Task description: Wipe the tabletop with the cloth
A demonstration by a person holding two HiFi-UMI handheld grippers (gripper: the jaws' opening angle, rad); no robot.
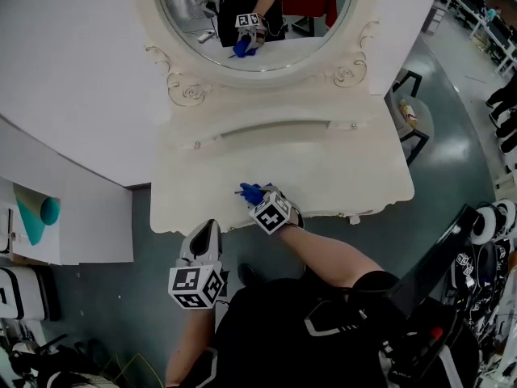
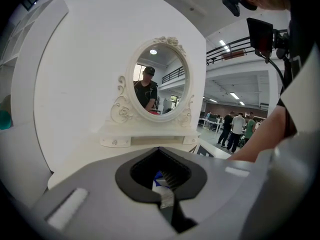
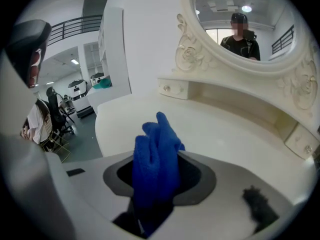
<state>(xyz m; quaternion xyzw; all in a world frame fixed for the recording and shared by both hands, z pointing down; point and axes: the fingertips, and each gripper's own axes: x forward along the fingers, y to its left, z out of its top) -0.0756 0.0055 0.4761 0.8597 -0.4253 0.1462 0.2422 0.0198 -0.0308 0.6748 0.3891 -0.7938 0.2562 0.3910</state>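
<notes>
A blue cloth (image 1: 250, 192) is bunched upright between the jaws of my right gripper (image 1: 260, 199), which is shut on it at the front edge of the white tabletop (image 1: 331, 168). In the right gripper view the cloth (image 3: 155, 154) stands up from the jaws, with the tabletop (image 3: 230, 134) spreading out beyond it. My left gripper (image 1: 208, 228) hangs to the left, below the table's front edge and over the floor. Its jaws (image 2: 159, 150) meet at the tips and hold nothing. A scrap of blue shows through the gap behind the tips.
An oval mirror (image 1: 254, 18) in an ornate white frame stands at the back of the table on a raised shelf (image 1: 275, 129). A white wall panel (image 1: 65, 79) borders the table's left side. A dark-legged stool (image 1: 414, 111) stands to the right. Several people (image 2: 237, 129) stand far off.
</notes>
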